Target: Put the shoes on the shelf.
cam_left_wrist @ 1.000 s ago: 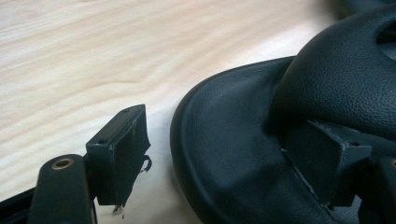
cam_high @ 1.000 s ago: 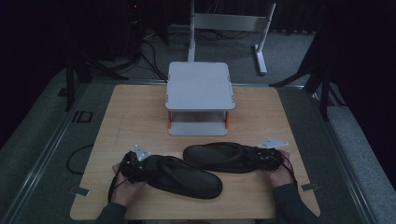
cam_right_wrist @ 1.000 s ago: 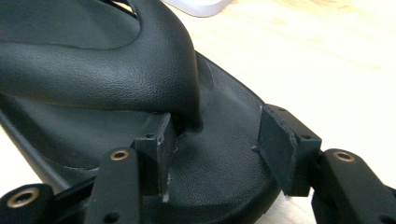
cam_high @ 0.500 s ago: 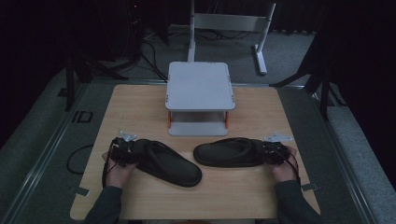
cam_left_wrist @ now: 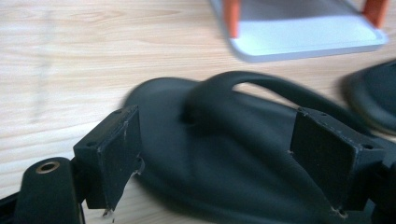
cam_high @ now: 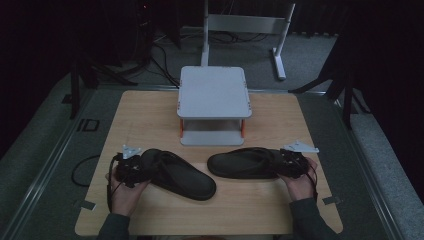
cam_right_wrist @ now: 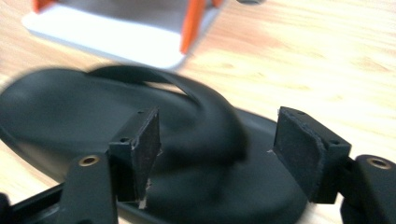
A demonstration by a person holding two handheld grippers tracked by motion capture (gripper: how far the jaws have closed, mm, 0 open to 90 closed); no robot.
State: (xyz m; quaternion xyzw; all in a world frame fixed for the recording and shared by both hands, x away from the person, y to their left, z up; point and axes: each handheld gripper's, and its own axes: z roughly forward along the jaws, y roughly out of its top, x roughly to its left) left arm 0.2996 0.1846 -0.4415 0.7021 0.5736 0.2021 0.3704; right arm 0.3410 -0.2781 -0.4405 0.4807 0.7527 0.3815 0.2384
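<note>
Sitting at the heel ends of two black sandals, both grippers have their fingers released; nothing is clamped. Jaws on both have just been opening.

High view: left sandal (cam_high: 177,173) lies angled toward the near edge of the surface (cam_high: 150,115), left of centre. Right sandal (cam_high: 245,163) lies roughly parallel to the near edge, right of centre. The toe ends are near each other, not touching. Left gripper (cam_high: 134,167) is at the outer end of the left sandal, right gripper (cam_high: 290,164) at the outer end of the right one. Both are too dark and small here to read finger gap. This view gives the whole layout: grey two-tier stand (cam_high: 213,102) with orange posts mid-surface, behind both sandals, and a hand behind each gripper.

Left gripper view: fingers (cam_left_wrist: 114,156) stand wide apart, the sandal's heel and strap (cam_left_wrist: 210,154) lie between and beyond them, and the pads are clear of the rubber. The stand's lower shelf (cam_left_wrist: 303,39) is at top right, and the edge of the other sandal (cam_left_wrist: 373,100) at far right.

Right gripper view: fingers (cam_right_wrist: 142,149) are also spread, with the sandal (cam_right_wrist: 84,121) below and between them, its strap blurred. No pad contact is visible. A stand corner (cam_right_wrist: 135,35) shows at top left.
</note>
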